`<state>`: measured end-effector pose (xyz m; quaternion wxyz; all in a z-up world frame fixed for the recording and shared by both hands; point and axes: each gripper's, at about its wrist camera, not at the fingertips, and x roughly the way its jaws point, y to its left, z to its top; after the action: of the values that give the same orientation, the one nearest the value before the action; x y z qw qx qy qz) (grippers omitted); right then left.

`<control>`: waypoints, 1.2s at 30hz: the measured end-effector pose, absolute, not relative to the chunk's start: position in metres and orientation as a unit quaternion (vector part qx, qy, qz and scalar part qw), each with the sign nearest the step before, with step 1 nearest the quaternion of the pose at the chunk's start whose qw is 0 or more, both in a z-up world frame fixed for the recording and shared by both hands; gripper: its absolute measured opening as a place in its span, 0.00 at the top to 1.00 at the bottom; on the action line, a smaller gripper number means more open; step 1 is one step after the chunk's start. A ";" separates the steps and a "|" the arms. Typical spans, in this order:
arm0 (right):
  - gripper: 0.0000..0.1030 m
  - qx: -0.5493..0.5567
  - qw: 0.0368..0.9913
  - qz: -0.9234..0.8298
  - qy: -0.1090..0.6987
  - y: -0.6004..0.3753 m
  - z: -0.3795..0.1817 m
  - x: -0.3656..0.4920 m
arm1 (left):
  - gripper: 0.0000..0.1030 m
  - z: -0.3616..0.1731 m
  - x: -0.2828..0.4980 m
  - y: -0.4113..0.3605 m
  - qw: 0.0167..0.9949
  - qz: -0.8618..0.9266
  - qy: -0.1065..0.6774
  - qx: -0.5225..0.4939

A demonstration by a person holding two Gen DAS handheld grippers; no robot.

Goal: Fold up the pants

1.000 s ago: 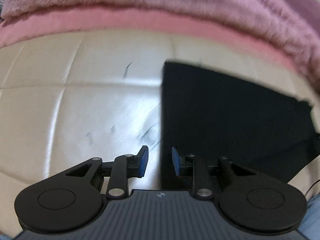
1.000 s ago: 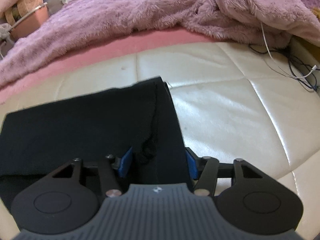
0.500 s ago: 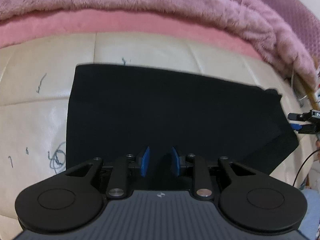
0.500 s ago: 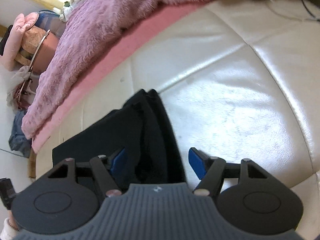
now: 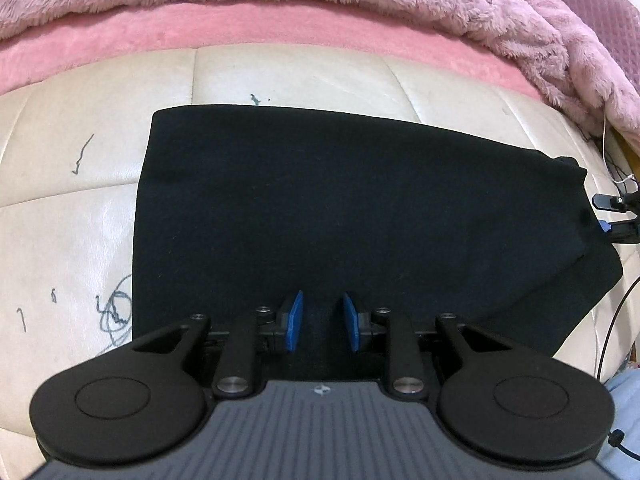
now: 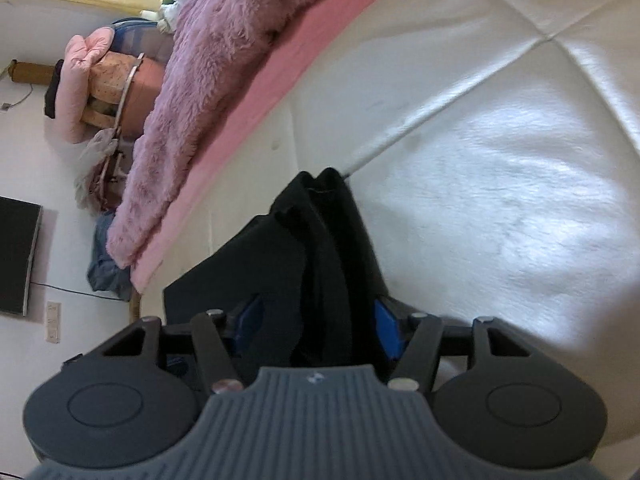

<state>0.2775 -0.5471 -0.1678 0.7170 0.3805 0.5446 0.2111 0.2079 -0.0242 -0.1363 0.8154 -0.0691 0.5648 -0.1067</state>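
The black pants (image 5: 340, 208) lie folded flat on the cream leather surface (image 5: 72, 208). My left gripper (image 5: 321, 322) is open over the near edge of the pants, about the middle, with nothing between its blue pads. My right gripper (image 6: 316, 328) is open with a bunched fold of the pants (image 6: 324, 248) lying between its blue pads; the pads stand apart from the cloth. It also shows at the right end of the pants in the left wrist view (image 5: 616, 216).
A fluffy pink blanket (image 5: 280, 4) lies along the far edge of the cream surface. Cables (image 5: 612, 160) lie at the far right. Beyond the bed's left end are a chair with pink clothes (image 6: 100, 88) and a dark screen (image 6: 16, 256).
My left gripper moved right, from the pants' left edge to over the middle of their near edge. My right gripper tilted and opened wider around the cloth at the right end.
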 end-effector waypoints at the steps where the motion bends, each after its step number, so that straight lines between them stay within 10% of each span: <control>1: 0.45 0.385 0.714 0.214 0.544 -0.547 -0.170 0.279 | 0.70 -0.136 0.208 -0.024 0.816 -0.107 0.564 -0.070; 3: 0.48 0.402 0.707 0.223 0.538 -0.548 -0.176 0.277 | 0.70 -0.137 0.206 -0.023 0.817 -0.110 0.561 -0.072; 7: 0.86 0.441 0.691 0.203 0.536 -0.556 -0.192 0.270 | 0.72 -0.138 0.204 -0.021 0.820 -0.111 0.557 -0.074; 36: 0.90 0.242 0.804 0.224 0.495 -0.433 0.028 0.269 | 0.73 -0.116 0.194 -0.009 0.839 -0.151 0.518 -0.071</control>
<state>0.2694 -0.4334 0.0276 0.8039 0.2420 0.4949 0.2242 0.1941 -0.0089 -0.1162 0.8390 -0.0710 0.5181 -0.1506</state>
